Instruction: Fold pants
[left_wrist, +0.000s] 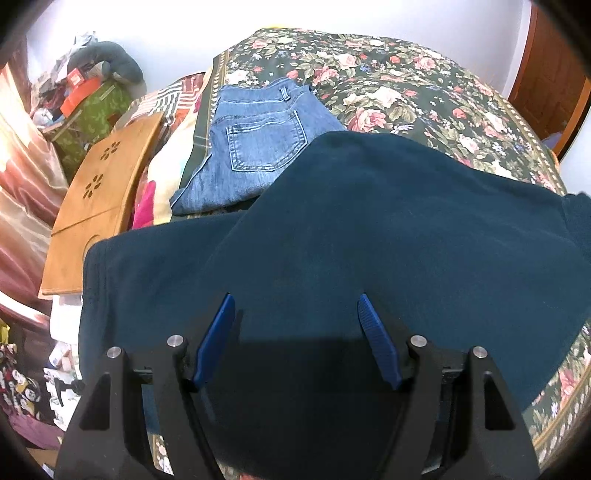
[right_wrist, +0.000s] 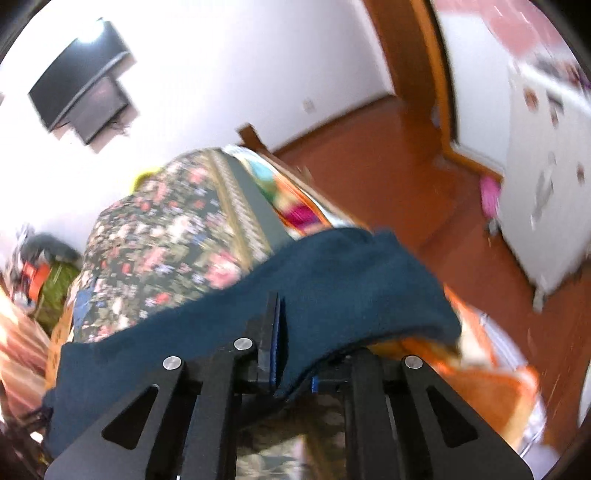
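Dark navy pants (left_wrist: 369, 229) lie spread across the floral bedspread (left_wrist: 406, 85), partly folded over themselves. My left gripper (left_wrist: 295, 310) is open just above the near part of the pants, blue pads wide apart, nothing between them. In the right wrist view my right gripper (right_wrist: 282, 332) is shut on the navy pants (right_wrist: 332, 295), and the cloth drapes over the right finger and hides it. That view is blurred by motion.
Folded blue jeans (left_wrist: 255, 147) lie on the bed behind the navy pants. A wooden board (left_wrist: 99, 199) leans at the bed's left side, with clutter beyond. Orange wood floor (right_wrist: 424, 192), a white cabinet (right_wrist: 546, 184) and a doorway lie right of the bed.
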